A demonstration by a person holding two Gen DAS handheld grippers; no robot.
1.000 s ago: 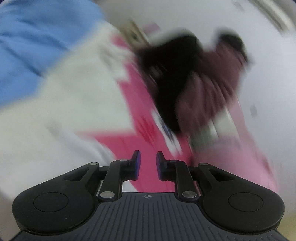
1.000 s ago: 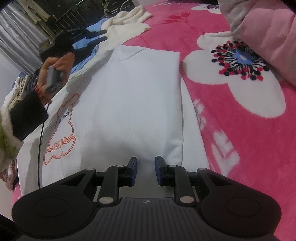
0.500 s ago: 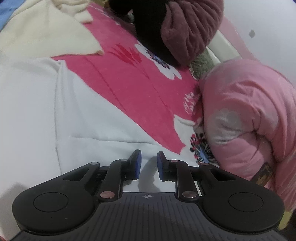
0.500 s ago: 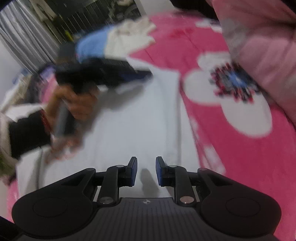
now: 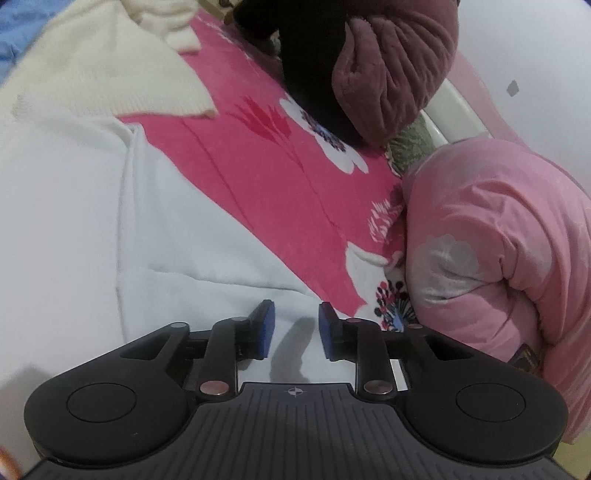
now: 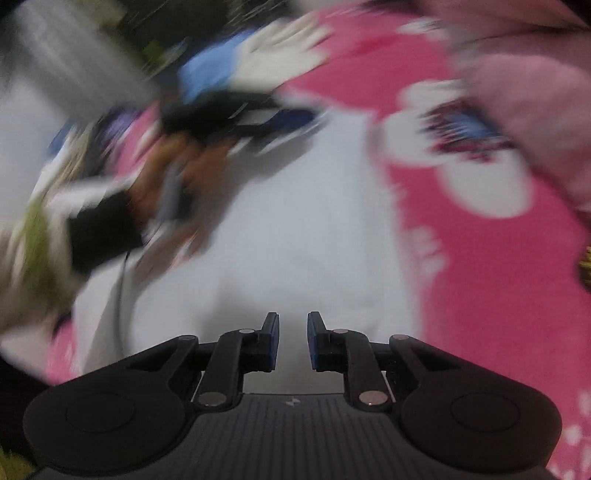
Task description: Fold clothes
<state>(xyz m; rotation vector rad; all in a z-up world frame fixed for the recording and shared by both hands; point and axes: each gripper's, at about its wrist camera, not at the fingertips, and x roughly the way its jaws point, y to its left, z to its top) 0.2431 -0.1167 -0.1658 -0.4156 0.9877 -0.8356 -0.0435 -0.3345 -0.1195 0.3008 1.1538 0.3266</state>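
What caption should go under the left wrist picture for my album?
Left gripper, jaws opening and empty, over a white sweatshirt on a pink flowered blanket.

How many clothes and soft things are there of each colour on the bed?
White: 1, the white sweatshirt
Cream: 1, the cream sweater
Blue: 1, the blue garment
Maroon: 1, the maroon cushion
Light pink: 1, the pink quilt
Total: 5

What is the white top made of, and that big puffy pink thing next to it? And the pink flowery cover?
The white top looks like soft, matte sweatshirt cotton: smooth, thick folds, no shine. The puffy pink thing seems a padded quilt with a velvety nap: rounded bulges, faint sheen. The flowery cover looks like plush fleece, fuzzy with pressed lines. These are guesses from looks.
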